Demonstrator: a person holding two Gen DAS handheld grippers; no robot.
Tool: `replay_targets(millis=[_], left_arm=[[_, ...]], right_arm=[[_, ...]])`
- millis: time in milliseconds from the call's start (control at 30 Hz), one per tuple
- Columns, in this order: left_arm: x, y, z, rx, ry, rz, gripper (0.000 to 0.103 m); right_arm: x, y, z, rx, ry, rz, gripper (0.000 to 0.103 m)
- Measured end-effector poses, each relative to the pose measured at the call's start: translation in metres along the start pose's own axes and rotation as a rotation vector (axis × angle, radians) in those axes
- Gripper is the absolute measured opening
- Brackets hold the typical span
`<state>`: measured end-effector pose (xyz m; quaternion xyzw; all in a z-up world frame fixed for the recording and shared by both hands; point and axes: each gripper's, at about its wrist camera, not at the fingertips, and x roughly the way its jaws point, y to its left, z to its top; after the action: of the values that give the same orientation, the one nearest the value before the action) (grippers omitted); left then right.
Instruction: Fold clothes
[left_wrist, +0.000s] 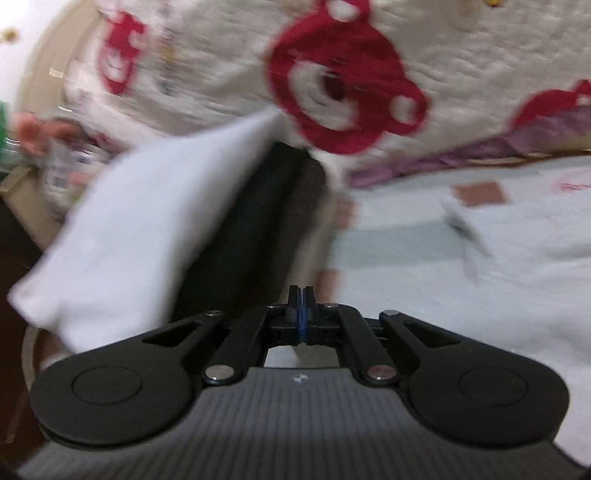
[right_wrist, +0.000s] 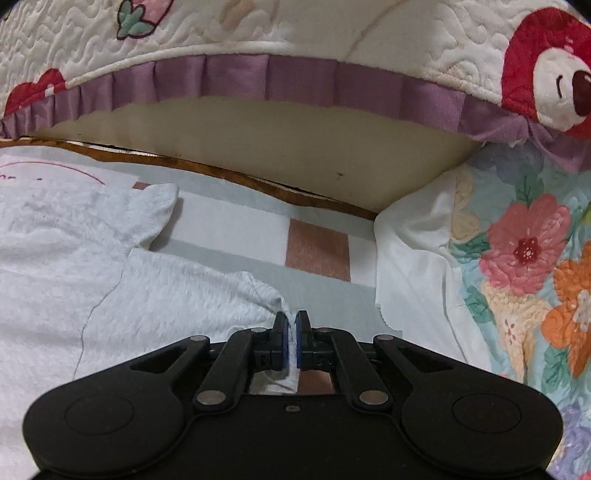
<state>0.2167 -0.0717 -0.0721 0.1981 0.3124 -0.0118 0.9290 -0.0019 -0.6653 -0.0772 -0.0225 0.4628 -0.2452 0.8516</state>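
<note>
A white fuzzy garment (right_wrist: 110, 295) lies spread on the patchwork bed sheet (right_wrist: 236, 229), one sleeve pointing toward the headboard. My right gripper (right_wrist: 291, 321) is shut on the garment's near corner, and a strip of white fabric shows between its blue pads. The left wrist view is blurred. There my left gripper (left_wrist: 302, 295) is shut, pads together, with white cloth showing just beneath the fingers. A large fold of the white garment (left_wrist: 140, 229) hangs lifted off the bed to its left, with a dark shape (left_wrist: 258, 221) behind it.
A quilted cream blanket with red bears (right_wrist: 546, 74) and a purple frill (right_wrist: 295, 77) overhangs the back. A floral quilt (right_wrist: 524, 266) and a white cloth (right_wrist: 406, 273) lie at the right. Blurred clutter (left_wrist: 55, 162) sits at the far left beside the bed.
</note>
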Motion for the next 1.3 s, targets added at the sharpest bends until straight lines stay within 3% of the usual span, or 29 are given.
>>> replay_targets(millis=[67, 100, 167, 233, 267, 333, 400, 467, 533, 600, 667, 767, 833, 900, 1000, 1067, 1100, 1133, 1167, 1233, 1300], left_arm=[[0.003, 0.007, -0.005, -0.059, 0.047, -0.017, 0.007], [-0.003, 0.009, -0.008, -0.090, 0.086, -0.076, 0.009], [-0.015, 0.014, -0.014, -0.151, 0.164, -0.194, 0.021], [-0.027, 0.018, -0.021, -0.213, 0.242, -0.312, 0.054], [-0.036, 0.016, -0.025, -0.216, 0.266, -0.362, 0.056], [-0.059, 0.002, -0.035, -0.160, 0.283, -0.445, 0.057], [-0.079, -0.017, -0.046, -0.050, 0.308, -0.529, 0.058], [-0.094, -0.042, -0.059, 0.104, 0.337, -0.666, 0.058], [-0.105, -0.058, -0.067, 0.204, 0.350, -0.746, 0.058], [-0.107, -0.064, -0.068, 0.253, 0.345, -0.707, 0.058], [-0.100, -0.062, -0.070, 0.236, 0.370, -0.654, 0.058], [-0.083, -0.057, -0.076, 0.194, 0.438, -0.616, 0.058], [-0.077, -0.053, -0.078, 0.151, 0.469, -0.654, 0.062], [-0.075, -0.051, -0.082, 0.131, 0.485, -0.678, 0.066], [-0.078, -0.060, -0.087, 0.186, 0.494, -0.643, 0.066], [-0.081, -0.068, -0.089, 0.238, 0.482, -0.607, 0.068], [-0.083, -0.070, -0.089, 0.257, 0.456, -0.590, 0.064], [-0.086, -0.071, -0.088, 0.258, 0.429, -0.590, 0.043], [-0.088, -0.071, -0.087, 0.254, 0.410, -0.595, 0.035], [-0.090, -0.070, -0.086, 0.247, 0.383, -0.604, 0.031], [-0.088, -0.069, -0.085, 0.245, 0.387, -0.608, 0.029]], right_arm=[[0.006, -0.001, -0.002, -0.008, 0.017, -0.008, 0.007], [0.008, -0.002, -0.003, -0.006, 0.024, -0.017, 0.011], [0.007, -0.006, -0.002, 0.030, 0.034, -0.043, 0.042], [-0.005, -0.015, -0.003, 0.119, 0.029, -0.045, 0.054], [-0.011, -0.020, -0.004, 0.180, 0.035, -0.026, 0.057], [-0.020, -0.034, -0.011, 0.358, 0.077, 0.080, 0.060], [-0.024, -0.042, -0.027, 0.554, 0.150, 0.247, 0.064], [-0.020, -0.031, -0.047, 0.655, 0.263, 0.452, 0.063], [-0.021, -0.014, -0.064, 0.678, 0.354, 0.551, 0.064], [-0.025, 0.001, -0.079, 0.691, 0.416, 0.615, 0.064], [-0.028, 0.009, -0.086, 0.696, 0.448, 0.642, 0.064], [-0.024, 0.009, -0.089, 0.700, 0.499, 0.594, 0.069], [-0.020, 0.009, -0.090, 0.699, 0.535, 0.559, 0.069], [-0.021, 0.022, -0.090, 0.614, 0.570, 0.536, 0.069], [-0.021, 0.049, -0.085, 0.441, 0.595, 0.482, 0.070], [-0.023, 0.065, -0.082, 0.341, 0.590, 0.452, 0.078], [-0.025, 0.072, -0.081, 0.289, 0.584, 0.444, 0.079], [-0.027, 0.080, -0.080, 0.238, 0.578, 0.434, 0.081], [-0.030, 0.087, -0.080, 0.179, 0.570, 0.421, 0.081], [-0.036, 0.105, -0.080, 0.045, 0.547, 0.382, 0.081], [-0.045, 0.118, -0.080, -0.079, 0.490, 0.369, 0.074]])
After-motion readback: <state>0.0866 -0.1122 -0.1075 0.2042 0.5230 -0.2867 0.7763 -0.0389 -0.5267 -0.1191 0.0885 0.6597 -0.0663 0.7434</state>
